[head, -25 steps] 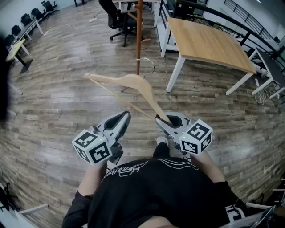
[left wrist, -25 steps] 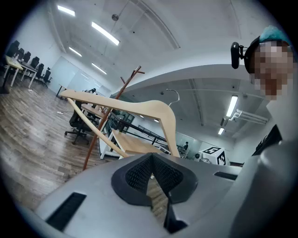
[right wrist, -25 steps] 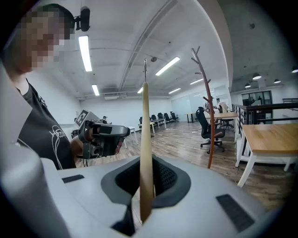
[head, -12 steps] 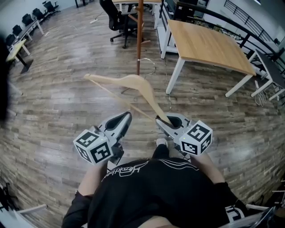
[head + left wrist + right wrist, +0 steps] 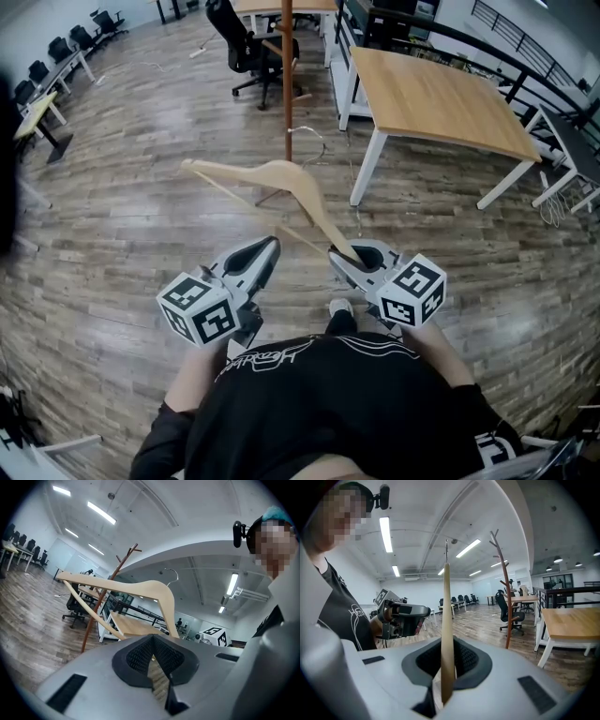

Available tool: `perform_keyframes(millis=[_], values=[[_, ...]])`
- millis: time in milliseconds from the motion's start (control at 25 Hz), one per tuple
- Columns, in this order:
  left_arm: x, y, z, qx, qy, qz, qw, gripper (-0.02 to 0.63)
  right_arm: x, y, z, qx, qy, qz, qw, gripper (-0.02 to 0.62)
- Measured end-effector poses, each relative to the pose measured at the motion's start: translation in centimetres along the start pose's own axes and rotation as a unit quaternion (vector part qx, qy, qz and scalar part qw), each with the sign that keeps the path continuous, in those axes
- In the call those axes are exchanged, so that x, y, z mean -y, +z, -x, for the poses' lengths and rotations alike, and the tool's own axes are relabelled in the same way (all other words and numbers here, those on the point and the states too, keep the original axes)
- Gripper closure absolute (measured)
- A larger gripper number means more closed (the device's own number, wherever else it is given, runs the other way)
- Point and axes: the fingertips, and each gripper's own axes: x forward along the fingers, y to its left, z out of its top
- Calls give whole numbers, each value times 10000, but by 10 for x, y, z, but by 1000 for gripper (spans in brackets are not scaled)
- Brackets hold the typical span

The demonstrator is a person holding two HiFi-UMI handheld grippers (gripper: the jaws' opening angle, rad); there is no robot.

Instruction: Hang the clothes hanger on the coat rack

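Observation:
A pale wooden hanger (image 5: 281, 176) with a thin wire hook (image 5: 309, 141) hangs in the air in front of me. My right gripper (image 5: 349, 255) is shut on its right arm end. In the right gripper view the hanger (image 5: 446, 620) stands edge-on between the pads. My left gripper (image 5: 267, 248) floats beside it on the left, shut and empty, apart from the hanger. From the left gripper view the hanger (image 5: 154, 590) lies ahead and above the jaws. The brown coat rack (image 5: 286, 75) stands beyond the hanger, its branched top (image 5: 499, 550) showing in the right gripper view.
A wooden table with white legs (image 5: 441, 89) stands at the right, close to the rack. A black office chair (image 5: 246, 42) is behind the rack. More desks and chairs (image 5: 42, 84) line the far left. Wood-plank floor (image 5: 122, 216) lies around me.
Both grippers and the hanger have shifted a little forward toward the coat rack. Neither grip has changed.

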Motion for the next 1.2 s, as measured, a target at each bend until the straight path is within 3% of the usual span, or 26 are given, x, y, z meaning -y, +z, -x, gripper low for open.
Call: perform_keyframes(millis=[360, 760, 1200], values=[[-16, 12, -57, -11, 209, -1, 9998, 598, 65, 9, -4, -25, 197, -22, 9998, 534], [-43, 36, -155, 60, 529, 79, 9985, 598, 173, 32, -7, -34, 482, 30, 9988, 534], [-42, 55, -243, 285, 668, -40, 9973, 598, 265, 39, 13, -18, 640, 162, 9978, 534]])
